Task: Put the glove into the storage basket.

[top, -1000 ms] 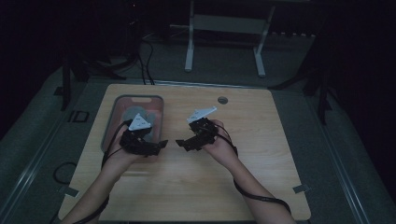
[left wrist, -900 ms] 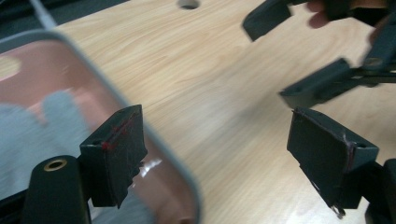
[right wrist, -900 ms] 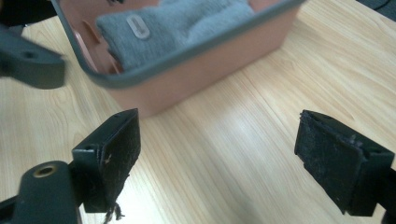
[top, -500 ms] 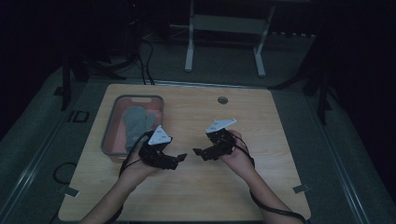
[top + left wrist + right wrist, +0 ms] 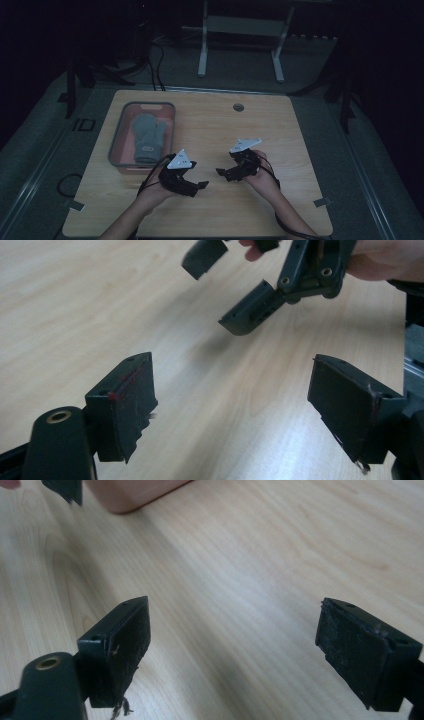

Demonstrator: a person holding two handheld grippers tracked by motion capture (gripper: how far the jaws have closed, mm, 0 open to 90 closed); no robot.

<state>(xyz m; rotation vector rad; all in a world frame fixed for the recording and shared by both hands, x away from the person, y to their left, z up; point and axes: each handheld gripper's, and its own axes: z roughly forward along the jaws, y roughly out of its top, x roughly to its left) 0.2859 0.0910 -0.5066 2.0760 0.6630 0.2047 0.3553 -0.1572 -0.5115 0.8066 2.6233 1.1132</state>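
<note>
Tabletop wood (image 5: 210, 125) spreads pale and bare under both tongs, and the pink bin (image 5: 119, 145) sits just beyond and outboard of the left gripper (image 5: 197, 184), with a grey mitten (image 5: 146, 137) lying flat inside it. The right gripper (image 5: 222, 173) hangs beside the left one, tips facing it across a small gap, well apart from the bin. Both pairs of jaws are spread wide and hold nothing. If the mitten is the thing in hand, it looks placed, so doing this step well would mean lifting both tools clear of the board, jaws kept apart, without clipping each other or the bin wall. From above, the mitten and the whole bin can be read; the right gripper view gives just a pink bin corner (image 5: 131, 494) past its jaws, while the left gripper view shows the other tool's black jaw (image 5: 250, 307) close ahead over bare grain.
</note>
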